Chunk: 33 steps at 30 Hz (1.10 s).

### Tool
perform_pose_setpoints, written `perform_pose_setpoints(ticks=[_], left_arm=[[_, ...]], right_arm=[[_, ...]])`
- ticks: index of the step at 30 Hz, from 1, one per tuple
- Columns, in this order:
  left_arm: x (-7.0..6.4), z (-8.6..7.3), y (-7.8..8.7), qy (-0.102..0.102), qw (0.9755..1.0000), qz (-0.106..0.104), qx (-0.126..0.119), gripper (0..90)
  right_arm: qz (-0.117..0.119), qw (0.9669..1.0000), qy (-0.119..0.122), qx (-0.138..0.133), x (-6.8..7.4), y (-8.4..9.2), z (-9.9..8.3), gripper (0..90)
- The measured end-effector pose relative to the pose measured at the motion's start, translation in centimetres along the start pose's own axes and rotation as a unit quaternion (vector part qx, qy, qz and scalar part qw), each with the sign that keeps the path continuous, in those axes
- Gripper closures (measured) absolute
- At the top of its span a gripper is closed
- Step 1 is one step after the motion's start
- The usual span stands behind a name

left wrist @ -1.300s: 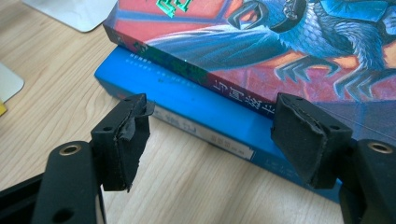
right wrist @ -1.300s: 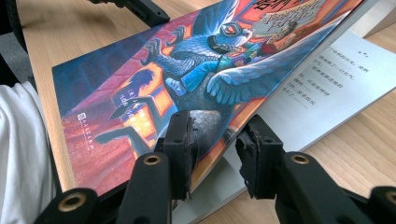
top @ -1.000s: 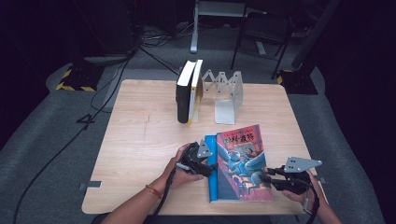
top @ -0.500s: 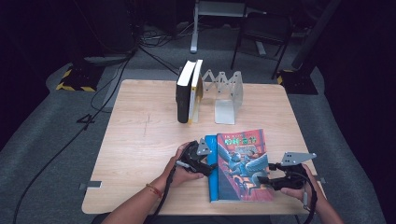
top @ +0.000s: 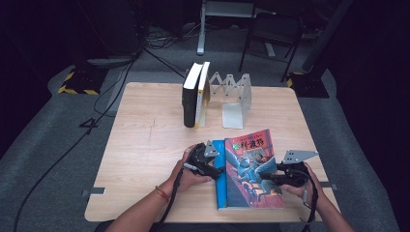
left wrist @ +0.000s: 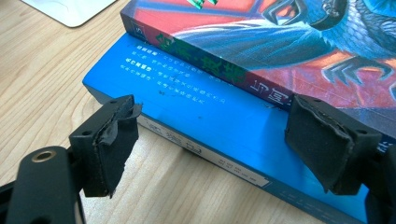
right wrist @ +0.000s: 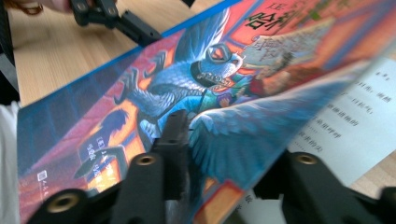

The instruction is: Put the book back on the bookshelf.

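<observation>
1. High view: the book point(top: 251, 169) lies at lower centre of the table point(top: 145, 145), between the left gripper point(top: 212, 162) and the right gripper point(top: 273, 178).
2. Left gripper view: jaws spread, just opened, straddling the blue spine edge point(left wrist: 196, 112) without pressing it.
3. Right gripper view: jaws just closed, pinching the lifted front cover point(right wrist: 233, 140).

The table point(top: 145, 145) lies bare left of the blue book point(top: 220, 169), giving free passage there. Toward the far edge, two upright books point(top: 195, 96) and a metal bookend rack point(top: 234, 99) stand in the way, with bare wood to the rack's right
</observation>
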<state>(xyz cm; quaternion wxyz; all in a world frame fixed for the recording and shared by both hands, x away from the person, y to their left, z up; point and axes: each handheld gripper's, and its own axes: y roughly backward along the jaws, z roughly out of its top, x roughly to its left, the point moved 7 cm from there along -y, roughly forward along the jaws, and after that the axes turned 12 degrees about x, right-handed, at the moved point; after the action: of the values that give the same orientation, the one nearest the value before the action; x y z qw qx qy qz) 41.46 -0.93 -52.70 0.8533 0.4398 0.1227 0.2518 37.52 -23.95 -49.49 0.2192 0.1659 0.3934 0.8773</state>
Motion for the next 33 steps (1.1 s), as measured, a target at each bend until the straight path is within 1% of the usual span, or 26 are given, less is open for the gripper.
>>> perform_pose_setpoints(ticks=[4, 6, 8, 10, 12, 15, 18, 19, 20, 21, 22, 23, 25, 26, 27, 28, 30, 31, 33], left_arm=[[0.1, -0.1, -0.1, 0.014, 0.9998, -0.011, 0.000, 17.6], [0.1, -0.1, 0.0, 0.017, 0.9997, -0.016, 0.001, 19.1], [0.0, -0.2, 0.0, 0.016, 0.9997, -0.020, 0.003, 19.8], [0.0, -0.4, 0.2, 0.014, 0.9995, -0.027, 0.003, 21.4], [-0.1, -0.5, 0.2, 0.011, 0.9995, -0.030, 0.003, 21.9], [-0.1, -0.6, 0.4, 0.008, 0.9995, -0.029, 0.005, 22.9], [0.0, -0.9, 0.9, -0.006, 0.9999, -0.012, 0.010, 23.2], [0.0, -1.0, 1.0, -0.009, 0.9998, -0.013, 0.010, 24.9], [0.2, -1.2, 1.3, -0.004, 0.9999, -0.013, 0.009, 27.9], [0.2, -1.2, 1.3, -0.004, 0.9999, -0.013, 0.009, 30.5], [0.8, -1.8, 1.4, 0.008, 0.9998, -0.010, 0.015, 30.7], [0.8, -1.8, 1.4, 0.008, 0.9998, -0.010, 0.015, 32.4], [1.2, -2.9, 1.3, 0.014, 0.9993, -0.012, 0.033, 31.4], [1.4, -3.4, 1.4, 0.017, 0.9992, -0.014, 0.035, 31.1], [1.6, -3.8, 1.6, 0.024, 0.9989, -0.021, 0.035, 31.1], [1.8, -4.1, 1.8, 0.035, 0.9984, -0.029, 0.035, 30.7], [1.9, -4.6, 2.2, 0.055, 0.9968, -0.047, 0.033, 29.6], [1.8, -4.8, 2.3, 0.054, 0.9969, -0.048, 0.032, 29.4], [1.3, -5.0, 2.4, 0.031, 0.9979, -0.043, 0.037, 28.8]], right_arm=[[-0.003, 0.9998, 0.005, -0.016, 0.1, 0.1, 0.0, 72.1], [-0.010, 0.9997, 0.009, -0.019, 0.2, 0.1, 0.1, 72.8], [-0.013, 0.9996, 0.012, -0.022, 0.3, 0.2, 0.1, 73.3], [-0.013, 0.9995, 0.014, -0.025, 0.3, 0.2, 0.1, 73.5], [-0.013, 0.9994, 0.016, -0.028, 0.4, 0.2, 0.0, 73.6], [-0.010, 0.9994, 0.020, -0.028, 0.6, 0.3, 0.1, 73.6], [-0.002, 0.9995, 0.022, -0.024, 1.1, 0.4, 0.1, 73.7], [0.003, 0.9995, 0.020, -0.022, 1.4, 0.4, 0.2, 73.8], [0.005, 0.9995, 0.023, -0.022, 1.6, 0.4, 0.3, 73.8], [0.005, 0.9995, 0.023, -0.022, 1.6, 0.4, 0.3, 73.8], [0.015, 0.9993, 0.031, -0.016, 2.2, 0.2, 0.4, 74.3], [0.017, 0.9992, 0.034, -0.016, 2.5, 0.0, 0.5, 74.8], [0.020, 0.9991, 0.035, -0.015, 2.7, -0.2, 0.6, 75.3], [0.022, 0.9990, 0.036, -0.016, 2.9, -0.3, 0.7, 75.5], [0.023, 0.9989, 0.038, -0.015, 3.0, -0.4, 0.8, 75.7], [0.024, 0.9989, 0.039, -0.014, 3.2, -0.5, 0.9, 75.9], [0.020, 0.9988, 0.044, -0.011, 3.5, -0.8, 1.0, 76.2], [0.020, 0.9987, 0.046, -0.009, 3.8, -1.0, 1.1, 76.2], [0.016, 0.9986, 0.050, -0.006, 4.0, -1.2, 1.3, 76.1]])
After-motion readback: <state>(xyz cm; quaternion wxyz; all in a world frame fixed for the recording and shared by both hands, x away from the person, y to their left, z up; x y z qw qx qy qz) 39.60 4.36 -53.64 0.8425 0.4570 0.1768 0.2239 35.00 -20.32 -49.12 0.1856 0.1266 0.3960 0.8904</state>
